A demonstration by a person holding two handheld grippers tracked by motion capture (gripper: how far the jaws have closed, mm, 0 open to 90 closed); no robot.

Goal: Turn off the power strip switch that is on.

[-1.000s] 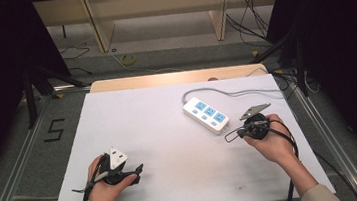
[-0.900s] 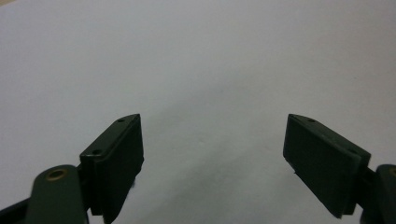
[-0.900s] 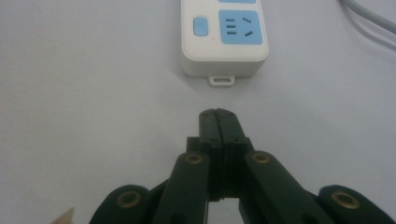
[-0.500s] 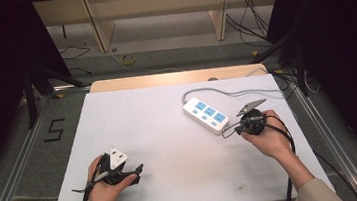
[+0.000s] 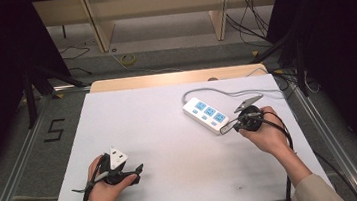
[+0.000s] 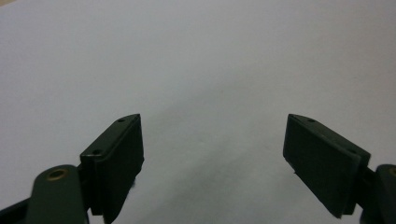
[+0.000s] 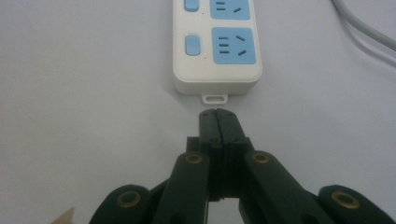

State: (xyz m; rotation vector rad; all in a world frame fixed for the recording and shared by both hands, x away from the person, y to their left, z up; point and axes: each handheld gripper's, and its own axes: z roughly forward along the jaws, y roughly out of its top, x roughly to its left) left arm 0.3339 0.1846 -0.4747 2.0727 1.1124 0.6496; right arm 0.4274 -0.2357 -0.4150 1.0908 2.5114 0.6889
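Note:
A white power strip [image 5: 206, 114] with blue sockets lies on the white table [image 5: 159, 127], right of its middle. Its grey cable [image 5: 226, 93] curls off toward the right edge. My right gripper [image 5: 225, 128] is in the person's right hand, its tips just short of the strip's near end. In the right gripper view the jaws are pressed together with nothing between them, and my right gripper [image 7: 217, 115] points at the small tab on the power strip [image 7: 215, 46]. My left gripper [image 5: 137, 170] rests low at the front left. My left gripper [image 6: 212, 158] is open over bare table.
The cable [image 7: 366, 30] runs past the strip's right side. A wooden strip [image 5: 174, 78] borders the table's far edge. Metal rails [image 5: 17, 162] flank the table, with loose cables on the floor [image 5: 127, 59] beyond.
The right hand has edged a little toward the power strip's end, jaws still together. The left hand and its gripper have stayed where they were.

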